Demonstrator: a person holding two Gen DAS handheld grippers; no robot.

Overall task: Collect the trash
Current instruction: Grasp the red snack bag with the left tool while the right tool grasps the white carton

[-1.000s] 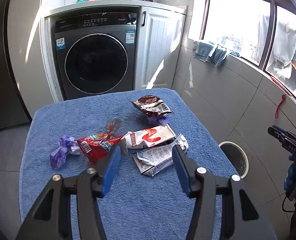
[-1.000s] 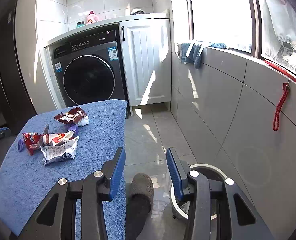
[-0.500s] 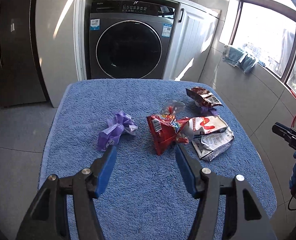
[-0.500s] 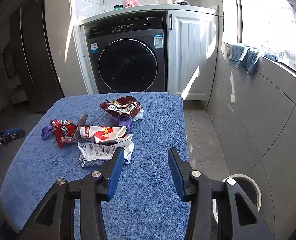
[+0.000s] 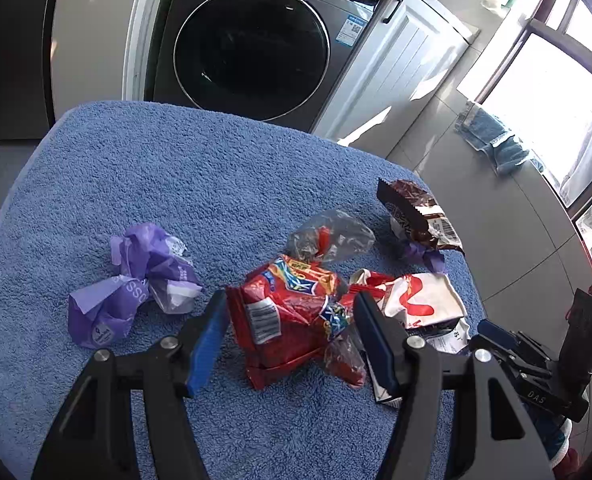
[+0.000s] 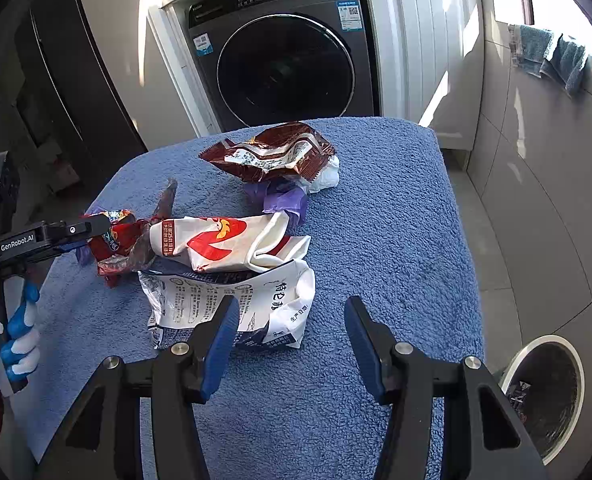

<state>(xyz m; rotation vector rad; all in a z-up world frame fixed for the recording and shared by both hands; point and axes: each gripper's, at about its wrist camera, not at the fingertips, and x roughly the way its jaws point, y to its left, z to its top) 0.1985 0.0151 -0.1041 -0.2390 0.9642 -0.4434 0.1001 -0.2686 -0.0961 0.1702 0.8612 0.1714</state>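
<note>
Your left gripper spread wide, straddling red snack wrapper on blue towel; wrapper sits between fingers, long axis running near-to-far. Your right gripper also parted, empty; white printed wrapper just left of its gap. Bin on floor, far right.

Left tool: moved from over the white printed wrapper, across the counter, down to the red snack wrapper, which came to sit between its spread fingers; the purple wrapper fell just outside its left finger. Right tool: swung from above the floor and the bin onto the counter, closing on the white printed wrapper, its left finger overlapping that wrapper's near edge, fingers kept apart. Each tool came nearer into the other's view.
</note>
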